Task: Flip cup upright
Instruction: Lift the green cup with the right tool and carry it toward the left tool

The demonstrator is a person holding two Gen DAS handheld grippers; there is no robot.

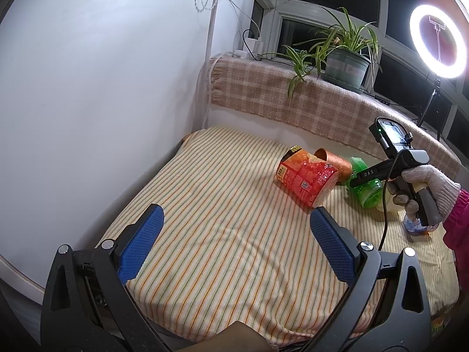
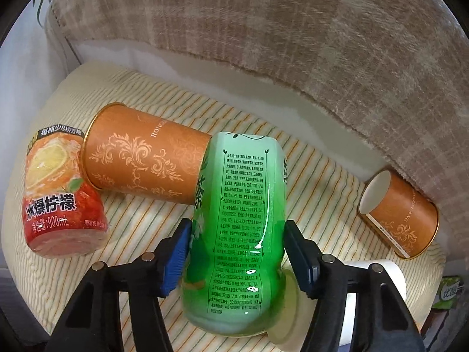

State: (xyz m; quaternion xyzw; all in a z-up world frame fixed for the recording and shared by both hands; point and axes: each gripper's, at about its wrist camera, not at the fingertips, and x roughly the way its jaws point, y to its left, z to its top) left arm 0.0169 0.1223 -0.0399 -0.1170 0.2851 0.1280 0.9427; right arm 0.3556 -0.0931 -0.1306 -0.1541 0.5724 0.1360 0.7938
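Note:
A green tea cup (image 2: 240, 228) lies on its side on the striped cloth (image 2: 322, 193). My right gripper (image 2: 237, 252) has its blue pads on both sides of the cup's body and is shut on it. In the left wrist view the same green cup (image 1: 365, 187) lies under the right gripper's black body (image 1: 390, 164). My left gripper (image 1: 234, 240) is open and empty above the near part of the striped cloth (image 1: 205, 205), well short of the cups.
A red lemon-drink cup (image 2: 61, 193) and an orange paper tube (image 2: 143, 155) lie on their sides to the left of the green cup. A second orange tube (image 2: 401, 214) lies at the right. A white cup (image 2: 381, 287) is behind the right finger. A plaid-covered ledge (image 1: 293, 94) holds a potted plant (image 1: 343, 64).

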